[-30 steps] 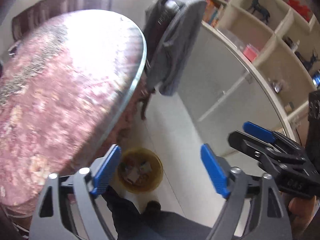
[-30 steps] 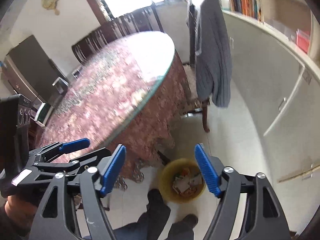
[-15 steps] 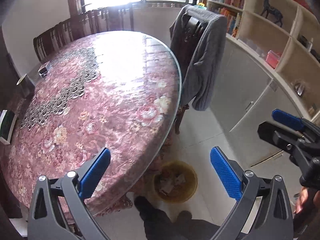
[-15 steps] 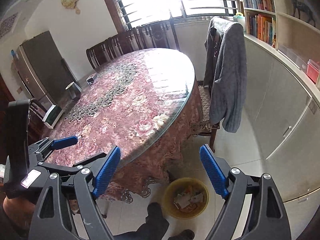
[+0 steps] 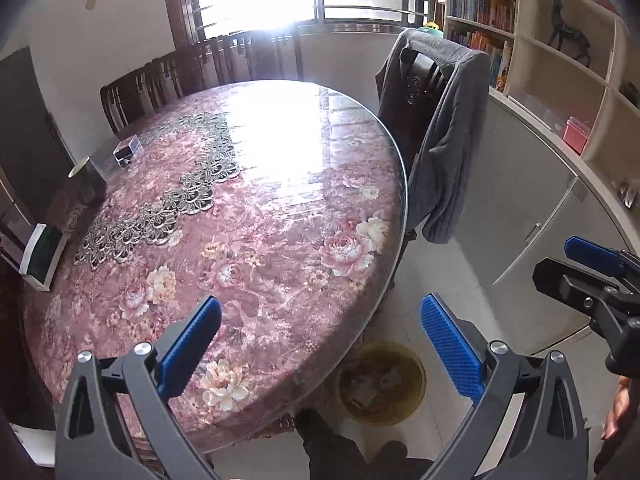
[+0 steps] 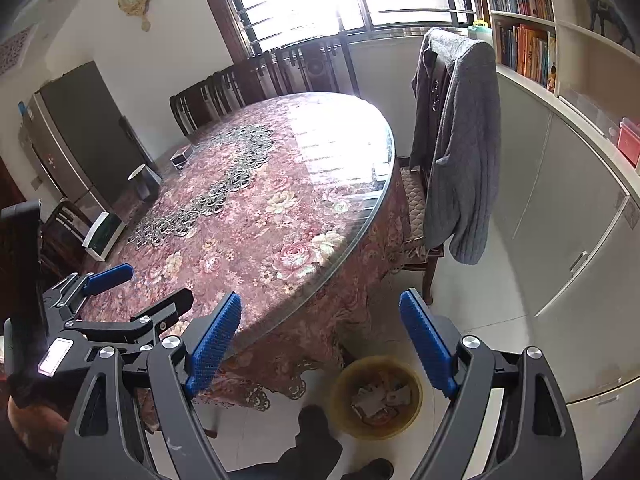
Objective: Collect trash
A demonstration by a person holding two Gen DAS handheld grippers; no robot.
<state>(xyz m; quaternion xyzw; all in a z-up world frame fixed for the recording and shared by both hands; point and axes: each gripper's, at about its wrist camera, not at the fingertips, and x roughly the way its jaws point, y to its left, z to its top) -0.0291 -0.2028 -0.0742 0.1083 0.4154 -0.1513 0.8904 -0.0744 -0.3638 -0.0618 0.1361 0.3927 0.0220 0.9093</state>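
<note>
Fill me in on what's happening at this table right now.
A person stands at the near end of the floral-covered table, holding a gripper in each hand. The left gripper and the right gripper are both open and hold nothing. On the floor by the person's feet, the yellow trash bin already has paper scraps in it. A grey sweater hangs over a chair. No trash is being handled at this moment.

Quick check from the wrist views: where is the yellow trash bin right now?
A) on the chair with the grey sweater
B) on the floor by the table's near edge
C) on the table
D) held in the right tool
B: the yellow trash bin stands on the floor tiles beside the tablecloth's hanging hem, with paper scraps inside.
</note>
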